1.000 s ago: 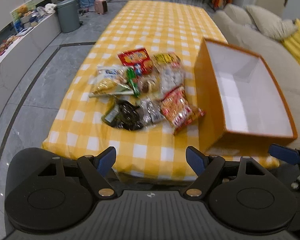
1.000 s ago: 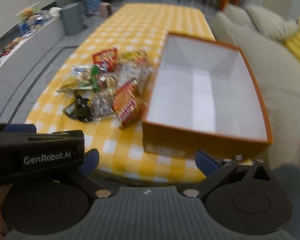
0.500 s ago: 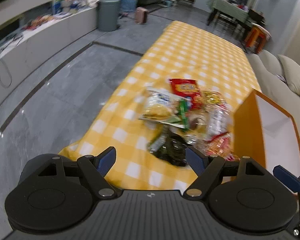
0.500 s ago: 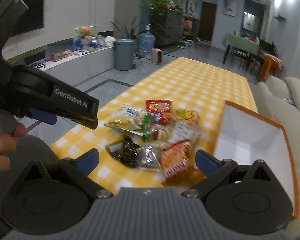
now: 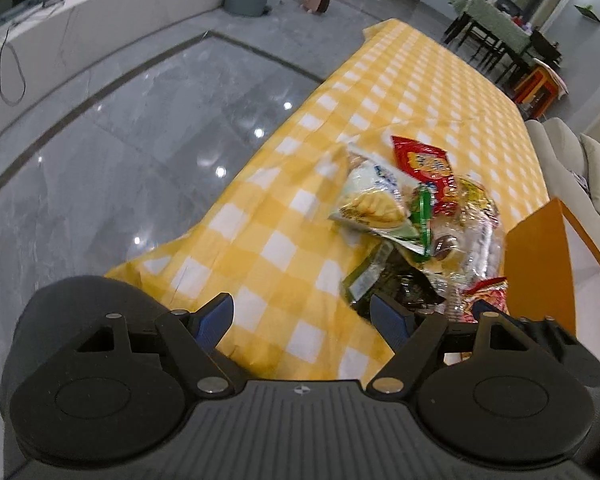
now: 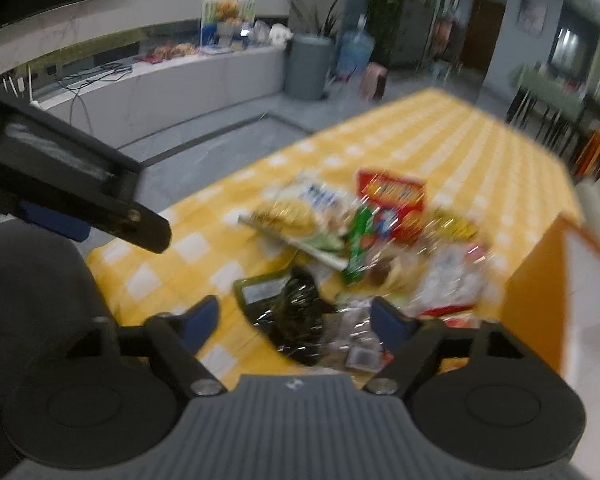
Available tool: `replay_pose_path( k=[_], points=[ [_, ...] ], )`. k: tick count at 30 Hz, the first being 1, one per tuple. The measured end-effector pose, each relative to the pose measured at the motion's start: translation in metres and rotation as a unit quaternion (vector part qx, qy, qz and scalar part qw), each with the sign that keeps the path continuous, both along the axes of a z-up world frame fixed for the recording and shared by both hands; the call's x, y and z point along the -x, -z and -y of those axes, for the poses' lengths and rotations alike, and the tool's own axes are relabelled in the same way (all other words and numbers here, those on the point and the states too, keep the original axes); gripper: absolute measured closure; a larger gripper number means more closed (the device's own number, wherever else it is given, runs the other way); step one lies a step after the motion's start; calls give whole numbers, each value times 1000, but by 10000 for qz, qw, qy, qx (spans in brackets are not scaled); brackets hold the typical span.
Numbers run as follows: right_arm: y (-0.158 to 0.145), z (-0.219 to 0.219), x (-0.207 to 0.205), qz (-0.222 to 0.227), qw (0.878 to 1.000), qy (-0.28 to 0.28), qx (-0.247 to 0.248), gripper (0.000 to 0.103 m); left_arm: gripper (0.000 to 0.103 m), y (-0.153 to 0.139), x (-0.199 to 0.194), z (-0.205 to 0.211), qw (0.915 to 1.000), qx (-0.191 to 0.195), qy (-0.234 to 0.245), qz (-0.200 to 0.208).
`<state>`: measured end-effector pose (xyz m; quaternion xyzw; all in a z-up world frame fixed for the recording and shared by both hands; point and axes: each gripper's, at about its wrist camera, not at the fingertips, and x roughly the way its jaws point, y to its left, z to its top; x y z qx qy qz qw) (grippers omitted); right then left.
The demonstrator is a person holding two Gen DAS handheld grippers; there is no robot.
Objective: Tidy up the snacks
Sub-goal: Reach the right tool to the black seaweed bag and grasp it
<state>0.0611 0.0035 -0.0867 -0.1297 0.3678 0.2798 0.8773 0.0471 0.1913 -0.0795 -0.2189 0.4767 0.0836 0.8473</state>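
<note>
- A long table (image 5: 420,92) under a yellow-and-white checked cloth ran away from both cameras, with grey polished floor to its left.
- An orange box (image 5: 536,256), white inside, stood on the table's right side, just beside the snacks.
- The snack pile (image 5: 416,216) lay near the table's close end: a red packet farthest, a pale packet with yellow contents to the left, a dark crinkled packet (image 6: 296,320) nearest.
- The left gripper (image 5: 302,318) hung over the cloth's near edge, jaws apart and empty.
- The right gripper (image 6: 294,318) had its jaws just narrowing but apart; the dark packet appeared between them, seemingly untouched, though the view was blurred.
</note>
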Motion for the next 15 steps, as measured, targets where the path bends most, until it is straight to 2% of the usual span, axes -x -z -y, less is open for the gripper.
replay_pose_path(
  k=[7,9,11,13,15],
  points=[
    [31,-12,-29,-204,9997,-129,-37,27,11,14,-9,-6,9992,308,148,-229],
    [38,-14,-33,-266,9995,-128,-103,32,11,15,-10,-7,9991,320,166,-244],
    [47,-16,-41,-281,9995,-106,-71,51,11,18,-11,-7,9989,323,179,-294],
    [50,-17,-43,-225,9996,-145,-54,61,11,20,-12,-7,9985,360,197,-367],
    [53,-17,-45,-305,9993,-215,-89,61,11,22,-12,-7,9983,354,195,-412]
  ],
)
